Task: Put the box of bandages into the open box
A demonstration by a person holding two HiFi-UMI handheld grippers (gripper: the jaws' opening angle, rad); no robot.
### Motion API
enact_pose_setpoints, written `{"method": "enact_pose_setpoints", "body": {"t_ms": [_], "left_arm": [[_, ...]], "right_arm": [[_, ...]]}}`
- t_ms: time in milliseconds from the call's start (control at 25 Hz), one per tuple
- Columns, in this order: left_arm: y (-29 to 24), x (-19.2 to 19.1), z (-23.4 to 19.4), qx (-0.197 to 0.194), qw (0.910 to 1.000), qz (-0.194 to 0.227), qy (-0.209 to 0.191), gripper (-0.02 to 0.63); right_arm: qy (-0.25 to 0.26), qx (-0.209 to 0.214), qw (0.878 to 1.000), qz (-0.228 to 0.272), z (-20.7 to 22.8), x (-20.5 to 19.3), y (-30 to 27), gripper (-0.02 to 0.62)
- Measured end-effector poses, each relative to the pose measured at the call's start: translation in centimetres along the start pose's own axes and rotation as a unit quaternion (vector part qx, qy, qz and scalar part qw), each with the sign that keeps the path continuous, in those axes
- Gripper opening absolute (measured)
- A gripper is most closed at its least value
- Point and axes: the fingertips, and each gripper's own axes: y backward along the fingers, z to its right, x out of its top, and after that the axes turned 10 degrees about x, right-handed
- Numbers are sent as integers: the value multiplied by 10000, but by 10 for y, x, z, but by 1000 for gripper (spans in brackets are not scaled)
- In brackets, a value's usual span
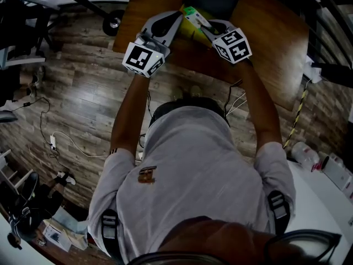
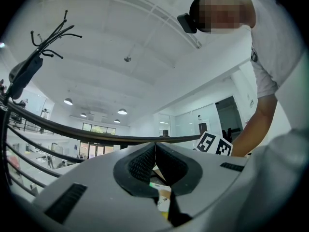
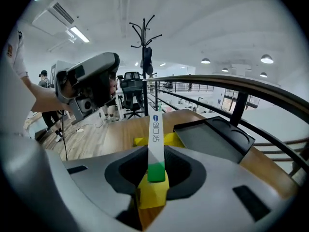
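The box of bandages, slim and white with a green end, stands edge-on between my right gripper's pads, which are shut on it. In the head view the same bandage box hangs just over a yellow open box on the wooden table. From the right gripper view, the yellow box lies directly below the jaws. My left gripper is shut with nothing between its pads and hovers close to the left of the yellow box.
A dark grey tray sits on the table behind and right of the yellow box. A black railing runs past the table's far side. A coat stand and office chair stand further off. Cables lie on the floor.
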Motion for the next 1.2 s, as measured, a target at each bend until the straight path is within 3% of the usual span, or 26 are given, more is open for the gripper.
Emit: {"method": "enact_pose_setpoints", "body": {"t_ms": [600, 1200], "left_arm": [[-3, -9, -32, 120, 9999, -74, 36, 20], [-8, -8, -40, 126, 9999, -60, 8, 20]], "right_arm": [[144, 8, 9918, -1268, 21, -20, -55, 103], [179, 31, 9846, -1738, 28, -29, -69, 103]]}}
